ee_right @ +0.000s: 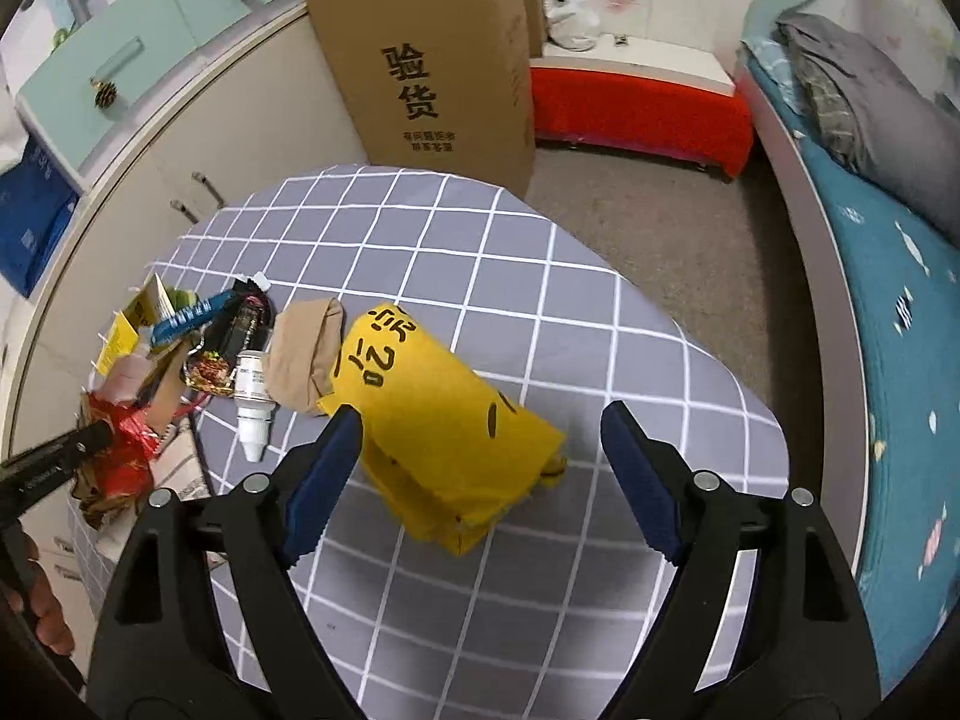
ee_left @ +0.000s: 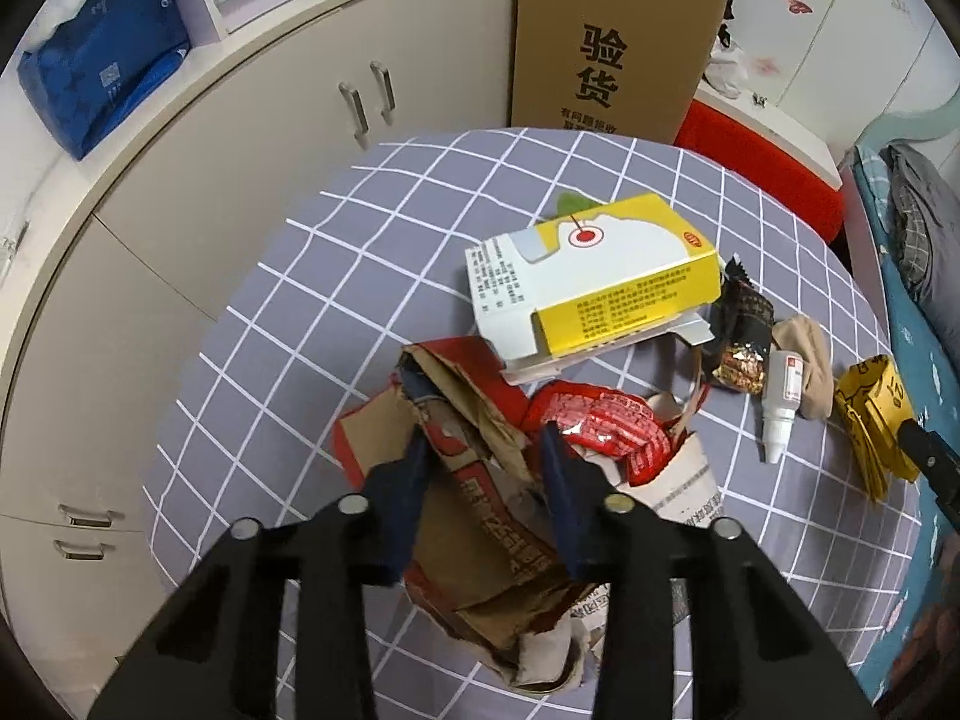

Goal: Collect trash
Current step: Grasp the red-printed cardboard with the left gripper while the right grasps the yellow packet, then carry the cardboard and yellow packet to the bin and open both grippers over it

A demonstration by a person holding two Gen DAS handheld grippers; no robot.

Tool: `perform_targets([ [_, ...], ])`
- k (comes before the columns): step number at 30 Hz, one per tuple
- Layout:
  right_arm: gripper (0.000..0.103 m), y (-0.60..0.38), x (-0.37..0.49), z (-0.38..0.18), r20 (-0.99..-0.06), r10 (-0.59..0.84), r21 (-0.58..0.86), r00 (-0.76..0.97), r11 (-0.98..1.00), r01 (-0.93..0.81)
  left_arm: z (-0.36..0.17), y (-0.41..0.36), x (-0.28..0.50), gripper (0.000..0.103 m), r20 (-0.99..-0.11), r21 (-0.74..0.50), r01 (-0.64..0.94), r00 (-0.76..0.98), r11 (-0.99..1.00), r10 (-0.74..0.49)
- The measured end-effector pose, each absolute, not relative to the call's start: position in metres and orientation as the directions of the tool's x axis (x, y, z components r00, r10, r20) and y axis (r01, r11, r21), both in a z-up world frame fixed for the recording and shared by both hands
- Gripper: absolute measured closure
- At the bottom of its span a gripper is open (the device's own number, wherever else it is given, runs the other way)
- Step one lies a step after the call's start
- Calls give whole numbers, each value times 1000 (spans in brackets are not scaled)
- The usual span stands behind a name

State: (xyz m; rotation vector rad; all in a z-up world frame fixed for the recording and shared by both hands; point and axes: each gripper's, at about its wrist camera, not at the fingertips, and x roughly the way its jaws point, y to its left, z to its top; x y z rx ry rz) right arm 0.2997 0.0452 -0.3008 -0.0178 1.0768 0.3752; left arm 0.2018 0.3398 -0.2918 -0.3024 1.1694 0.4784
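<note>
Crumpled red-and-brown cardboard (ee_left: 480, 516), near the table (ee_right: 480, 252)'s left edge, sits pinched in the left gripper (ee_left: 489, 450), while the right gripper (ee_right: 480, 450) gapes around the yellow bag (ee_right: 444, 426) near the front edge: pickup step, needing its jaws closed next

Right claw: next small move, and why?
Probably lower it a little and close. The right claw stands open, its pads either side of the yellow bag on the checked tablecloth, not pressing it. The left claw already pinches the torn brown-and-red carton.
</note>
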Motion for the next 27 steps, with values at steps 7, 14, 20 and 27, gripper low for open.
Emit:
perform_targets([
  [7,31,57,305,-315,-866,351,197,356,894,-402,-280,336,193,80,-913,24,-542,330,840,239],
  [14,69,58,289,-307,-871,392,237,295,862,-447,-252,326,178,81,-892,31,-572,355,820,281],
  [20,77,54,263,-296,-871,439,297,223,829,-474,-219,295,164,81,-868,33,-554,396,832,298],
  [27,78,27,238,-277,-853,482,366,202,826,-429,-194,245,171,81,-862,-3,-439,456,899,220],
])
